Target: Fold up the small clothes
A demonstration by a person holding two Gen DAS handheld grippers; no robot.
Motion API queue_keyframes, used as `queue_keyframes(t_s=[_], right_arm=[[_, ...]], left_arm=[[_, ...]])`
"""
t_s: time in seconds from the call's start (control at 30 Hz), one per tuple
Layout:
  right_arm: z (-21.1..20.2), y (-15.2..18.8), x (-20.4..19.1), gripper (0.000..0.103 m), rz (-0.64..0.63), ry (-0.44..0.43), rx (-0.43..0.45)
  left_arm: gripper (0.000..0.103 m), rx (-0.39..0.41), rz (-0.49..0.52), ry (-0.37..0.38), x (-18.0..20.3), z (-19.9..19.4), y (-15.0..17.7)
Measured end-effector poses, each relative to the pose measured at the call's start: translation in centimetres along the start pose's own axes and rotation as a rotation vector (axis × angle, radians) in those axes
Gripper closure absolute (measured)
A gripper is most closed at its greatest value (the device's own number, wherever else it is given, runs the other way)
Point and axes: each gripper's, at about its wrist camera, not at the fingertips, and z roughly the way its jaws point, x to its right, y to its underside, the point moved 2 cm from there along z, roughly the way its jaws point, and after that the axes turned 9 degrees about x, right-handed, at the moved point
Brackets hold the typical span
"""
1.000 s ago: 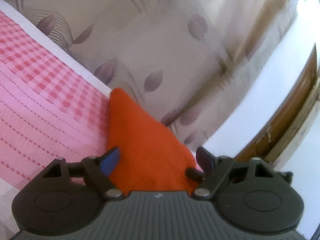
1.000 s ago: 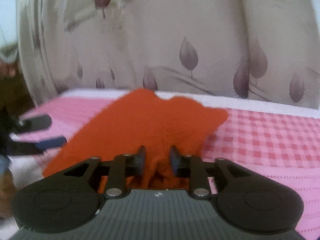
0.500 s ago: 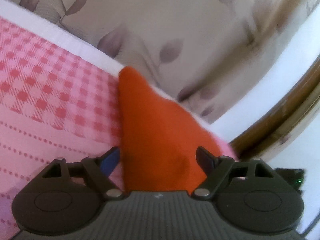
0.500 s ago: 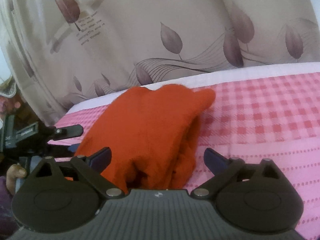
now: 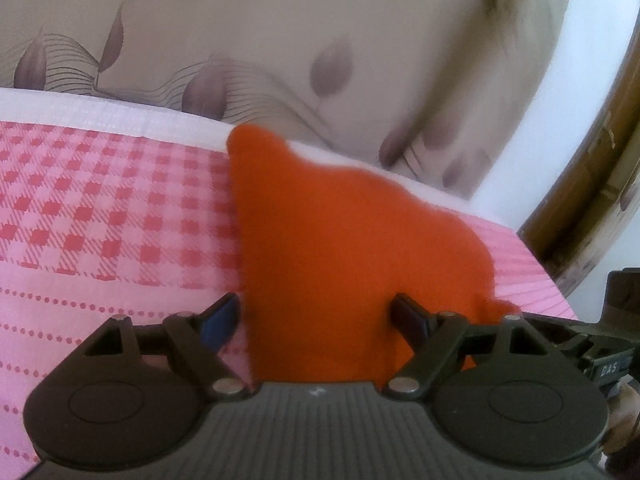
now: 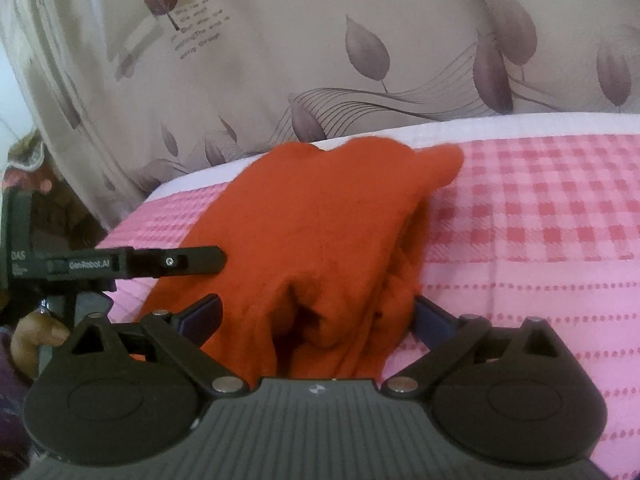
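Note:
A small orange garment lies folded in a bunch on the pink checked bedspread, near the bed's far edge. My left gripper is open, its fingers on either side of the garment's near end. In the right wrist view the garment shows thick folds at its near end. My right gripper is open and straddles those folds. The left gripper also shows in the right wrist view, at the garment's left side.
A beige curtain with purple leaves hangs just behind the bed. A white strip runs along the bedspread's far edge. A brown wooden frame stands at the right in the left wrist view.
My right gripper was shut on the orange garment a second ago and has opened, leaving the garment on the bed. The left gripper stayed open and swung its view leftward along the bed.

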Motion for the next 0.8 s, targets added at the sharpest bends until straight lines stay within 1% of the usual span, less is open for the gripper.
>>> queue_keyframes(t_s=[0.2,0.27,0.37,0.8], right_arm=[[0.3,-0.2,0.0,0.004,-0.006,0.009,-0.004],[0.5,-0.3,-0.1,0.004,-0.004,0.017,-0.001],[0.9,-0.5,-0.1,0.003,-0.002,0.020,0.001],[1.5,-0.5,-0.1,0.003,-0.003,0.008,-0.005]], left_arm=[[0.019,-0.008,0.029,-0.017,0.4,0.2,0.0],[0.016,-0.012,0.043,-0.027,0.5,0.3,-0.1],[0.014,-0.013,0.064,-0.042,0.7,0.5,0.0],[0.011,-0.013,0.108,-0.057,1.1,0.8,0.1]])
